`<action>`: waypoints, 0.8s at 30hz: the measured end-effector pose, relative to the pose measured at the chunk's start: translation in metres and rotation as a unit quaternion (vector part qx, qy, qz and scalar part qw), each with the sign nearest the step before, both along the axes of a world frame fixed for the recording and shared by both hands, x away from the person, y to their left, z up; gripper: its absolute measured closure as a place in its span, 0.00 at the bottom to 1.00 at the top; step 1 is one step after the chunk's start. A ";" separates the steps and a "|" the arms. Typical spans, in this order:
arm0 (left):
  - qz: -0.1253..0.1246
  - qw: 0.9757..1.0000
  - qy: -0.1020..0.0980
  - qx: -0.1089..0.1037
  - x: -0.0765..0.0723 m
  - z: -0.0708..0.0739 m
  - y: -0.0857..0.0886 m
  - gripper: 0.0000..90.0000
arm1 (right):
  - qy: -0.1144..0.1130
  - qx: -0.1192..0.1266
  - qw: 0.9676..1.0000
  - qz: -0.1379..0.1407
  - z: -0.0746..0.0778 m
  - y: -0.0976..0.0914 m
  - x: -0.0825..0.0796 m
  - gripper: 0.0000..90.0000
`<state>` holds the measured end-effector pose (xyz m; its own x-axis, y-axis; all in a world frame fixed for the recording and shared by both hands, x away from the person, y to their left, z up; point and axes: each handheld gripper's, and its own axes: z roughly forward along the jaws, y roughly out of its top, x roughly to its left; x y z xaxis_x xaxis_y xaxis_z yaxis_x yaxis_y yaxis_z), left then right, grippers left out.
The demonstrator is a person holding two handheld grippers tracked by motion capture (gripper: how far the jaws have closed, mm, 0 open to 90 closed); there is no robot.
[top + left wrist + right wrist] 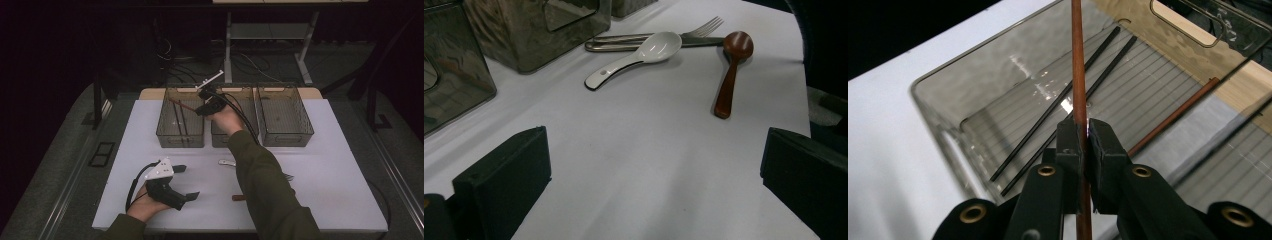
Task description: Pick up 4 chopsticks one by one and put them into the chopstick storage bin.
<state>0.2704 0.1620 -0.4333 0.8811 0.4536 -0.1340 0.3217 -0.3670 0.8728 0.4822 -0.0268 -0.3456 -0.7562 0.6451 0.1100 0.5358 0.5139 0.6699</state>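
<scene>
Your right claw (1083, 137) is clamped on a brown chopstick (1077, 60), held over the left bin (167, 135) at 11 o'clock on the surface (325, 165). Two black chopsticks (1068, 100) and another brown one (1173, 116) already lie in that bin. Treat the stick as light, stiff, smooth and likely to pivot between the pads; grip near mid-length to keep it level. Your left claw (654, 165) stands wide and empty at 7 o'clock, facing the white spoon (634, 59), wooden spoon (731, 70) and fork (704, 27).
</scene>
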 end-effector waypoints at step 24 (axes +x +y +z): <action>-0.003 1.000 -0.002 -0.006 0.001 0.001 0.000 0.00 | -0.015 -0.006 0.999 -0.043 -0.012 0.045 0.029 0.75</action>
